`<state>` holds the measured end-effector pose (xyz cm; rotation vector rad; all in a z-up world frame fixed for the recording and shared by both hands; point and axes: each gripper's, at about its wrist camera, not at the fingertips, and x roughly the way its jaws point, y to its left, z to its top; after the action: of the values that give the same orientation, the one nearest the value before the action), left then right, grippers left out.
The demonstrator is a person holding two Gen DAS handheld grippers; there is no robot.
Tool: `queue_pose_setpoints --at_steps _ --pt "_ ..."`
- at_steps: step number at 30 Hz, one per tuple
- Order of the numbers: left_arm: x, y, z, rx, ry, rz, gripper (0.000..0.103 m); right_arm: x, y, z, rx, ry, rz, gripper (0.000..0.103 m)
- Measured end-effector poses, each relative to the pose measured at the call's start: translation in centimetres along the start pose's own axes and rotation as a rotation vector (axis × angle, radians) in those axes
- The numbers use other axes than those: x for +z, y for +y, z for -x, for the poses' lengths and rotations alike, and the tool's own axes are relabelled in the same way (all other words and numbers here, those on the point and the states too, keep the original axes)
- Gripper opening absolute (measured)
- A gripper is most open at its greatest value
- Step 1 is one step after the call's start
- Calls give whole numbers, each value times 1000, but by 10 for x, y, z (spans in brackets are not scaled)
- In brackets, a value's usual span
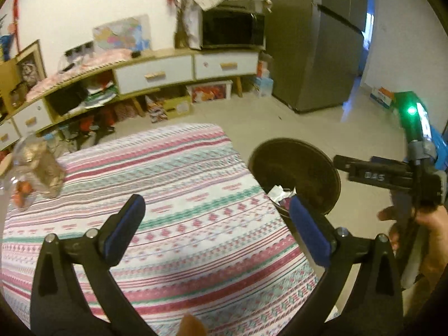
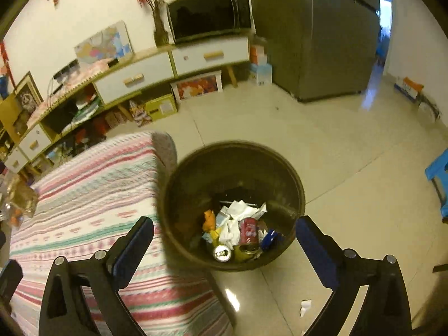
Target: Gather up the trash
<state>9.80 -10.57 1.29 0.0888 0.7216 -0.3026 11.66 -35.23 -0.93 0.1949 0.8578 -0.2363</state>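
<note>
A dark round trash bin (image 2: 280,165) stands on the floor beside the table and holds crumpled paper (image 2: 240,210), a red can (image 2: 248,230), a silver can (image 2: 222,252) and orange scraps. My right gripper (image 2: 224,238) is open and empty, above the bin's near rim. My left gripper (image 1: 215,218) is open and empty over the striped tablecloth (image 1: 173,168); the bin (image 1: 302,165) shows to its right. A clear bag of snacks (image 1: 30,173) lies at the table's far left. A scrap of white paper (image 2: 305,306) lies on the floor by the bin.
A low TV cabinet (image 1: 168,72) with a microwave (image 1: 232,28) lines the far wall. A grey fridge (image 1: 316,42) stands at the right. A blue stool (image 2: 438,173) is on the tiled floor at far right. The other hand-held gripper (image 1: 392,173) shows at right.
</note>
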Motion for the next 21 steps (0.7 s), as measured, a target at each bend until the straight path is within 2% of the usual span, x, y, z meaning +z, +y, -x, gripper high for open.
queue_pose_setpoints --at_steps 6,11,15,18,21 --pt "-13 33 43 21 -40 89 102 -24 40 70 -30 -85 98 103" --pt "-33 48 67 55 -63 116 102 -62 62 121 8 -184 119 103" --pt "-53 59 81 114 -78 117 102 -89 70 132 41 -214 125 103" --pt "-60 65 86 124 -84 124 102 -94 82 131 61 -203 163 103" --pt "-67 66 93 144 -104 121 102 -99 89 133 42 -236 189 103"
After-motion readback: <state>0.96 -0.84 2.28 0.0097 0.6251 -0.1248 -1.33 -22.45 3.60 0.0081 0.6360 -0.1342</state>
